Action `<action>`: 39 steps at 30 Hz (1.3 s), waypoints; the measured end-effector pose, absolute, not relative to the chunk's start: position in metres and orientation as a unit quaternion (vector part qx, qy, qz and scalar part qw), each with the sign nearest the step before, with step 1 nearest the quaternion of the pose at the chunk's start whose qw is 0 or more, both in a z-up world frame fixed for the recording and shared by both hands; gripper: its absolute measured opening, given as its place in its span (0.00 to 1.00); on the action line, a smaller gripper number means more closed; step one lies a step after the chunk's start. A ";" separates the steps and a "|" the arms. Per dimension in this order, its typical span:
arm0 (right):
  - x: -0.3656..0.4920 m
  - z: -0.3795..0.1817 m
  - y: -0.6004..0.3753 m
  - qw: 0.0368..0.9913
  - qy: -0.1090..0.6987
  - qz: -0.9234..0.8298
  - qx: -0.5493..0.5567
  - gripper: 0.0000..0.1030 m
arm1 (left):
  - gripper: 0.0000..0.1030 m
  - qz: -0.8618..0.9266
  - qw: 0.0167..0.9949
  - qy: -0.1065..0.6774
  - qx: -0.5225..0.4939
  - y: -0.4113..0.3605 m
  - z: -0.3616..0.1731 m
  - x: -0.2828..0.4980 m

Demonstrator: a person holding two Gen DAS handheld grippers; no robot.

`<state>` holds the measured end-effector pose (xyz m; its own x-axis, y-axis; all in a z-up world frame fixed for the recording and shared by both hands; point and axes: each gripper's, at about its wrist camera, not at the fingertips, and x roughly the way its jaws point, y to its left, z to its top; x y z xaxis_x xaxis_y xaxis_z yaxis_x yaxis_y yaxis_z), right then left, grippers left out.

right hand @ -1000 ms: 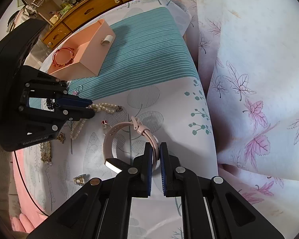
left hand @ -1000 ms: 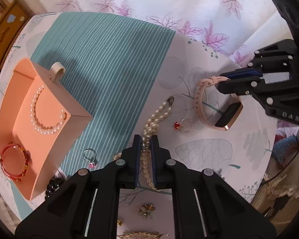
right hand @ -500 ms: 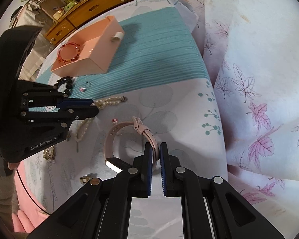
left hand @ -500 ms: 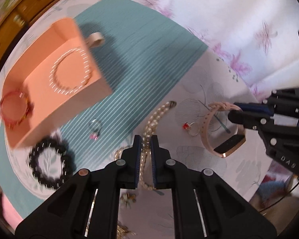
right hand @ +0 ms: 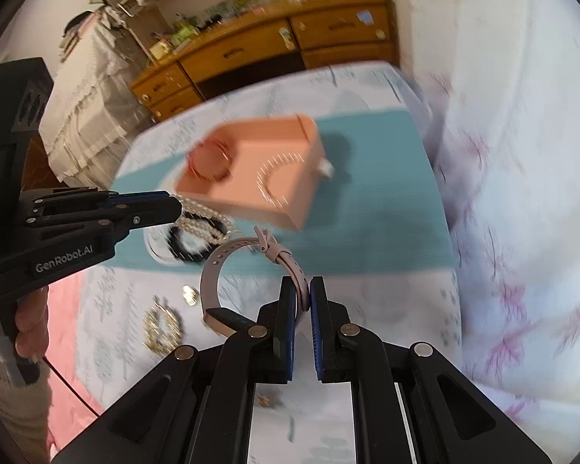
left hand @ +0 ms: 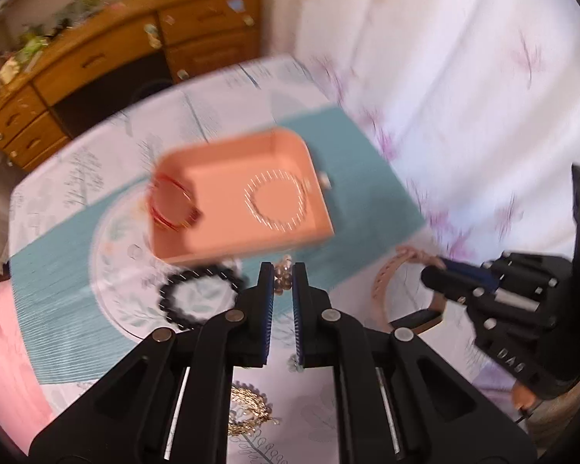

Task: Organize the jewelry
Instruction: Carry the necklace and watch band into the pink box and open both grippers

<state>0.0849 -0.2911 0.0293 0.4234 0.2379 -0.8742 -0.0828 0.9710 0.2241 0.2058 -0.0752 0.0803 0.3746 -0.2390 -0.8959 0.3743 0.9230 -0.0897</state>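
The left tongs [left hand: 281,284] are clamped on a pearl necklace [right hand: 203,222], whose round cream beads hang in loops from the tips above the counter [right hand: 367,255]; in the left wrist view only a few beads [left hand: 283,276] show between the ribbed blue pads. The right tongs [right hand: 301,290] are pinched on the soft pink strap of a watch [right hand: 228,266], a perforated band curled into a loop with its dark rectangular face [right hand: 222,319] at the near end; the watch appears lifted off the cloth. Beyond both sits a shallow peach tray [left hand: 212,243] with rounded corners, lying on a teal ribbed mat [left hand: 367,208]. Inside it lie a ring of small pearls [left hand: 276,203] and a red bangle [left hand: 170,205], well apart. Just in front of the tray, on a round leaf-printed patch of the counter cloth, rests a bracelet of glossy black beads [left hand: 197,295]. Nearer, a lacy gold piece [left hand: 247,411] lies on the pale cloth. A wooden dresser [right hand: 274,50] with drawers stands behind the counter, and a floral curtain [right hand: 522,193] hangs to the right. Much of both views is blurred.
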 end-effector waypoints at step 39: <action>0.263 -0.062 -0.239 0.851 0.510 0.053 0.115 0.07 | 0.07 -0.112 0.873 0.472 -0.038 -0.039 -0.006 0.317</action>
<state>0.2634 -0.2385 -0.0619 0.4741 0.2080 -0.8556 0.0275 0.9677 0.2505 0.3173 -0.0387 -0.0061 0.5284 -0.2322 -0.8166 0.1595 0.9719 -0.1732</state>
